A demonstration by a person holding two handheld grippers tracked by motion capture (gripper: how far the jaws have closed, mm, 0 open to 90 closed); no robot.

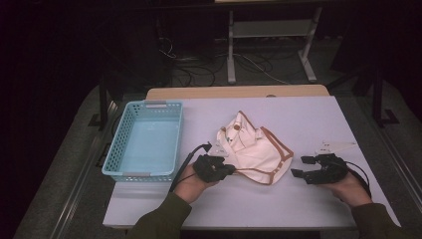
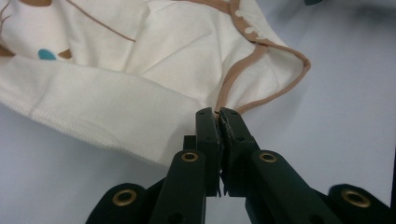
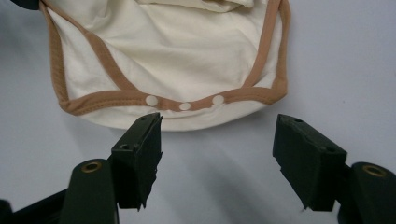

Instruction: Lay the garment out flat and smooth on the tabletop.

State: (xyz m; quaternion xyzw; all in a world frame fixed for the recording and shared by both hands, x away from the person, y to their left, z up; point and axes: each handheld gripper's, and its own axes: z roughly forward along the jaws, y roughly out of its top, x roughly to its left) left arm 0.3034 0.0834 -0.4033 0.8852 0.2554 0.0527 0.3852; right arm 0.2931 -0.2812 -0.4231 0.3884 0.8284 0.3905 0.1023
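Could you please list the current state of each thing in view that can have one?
Cream baby bodysuit with brown trim: crumpled on the table, crotch snaps fastened, trim edge pinched.
Light blue perforated plastic basket: upright, nothing in it.
Left tongs: shut on the bodysuit's brown trim.
Right tongs: open, holding nothing, just short of the snap edge.

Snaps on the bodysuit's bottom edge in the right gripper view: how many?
3. White snaps in a row on the brown trim of the bodysuit: left, middle, right. More may be hidden in folds.
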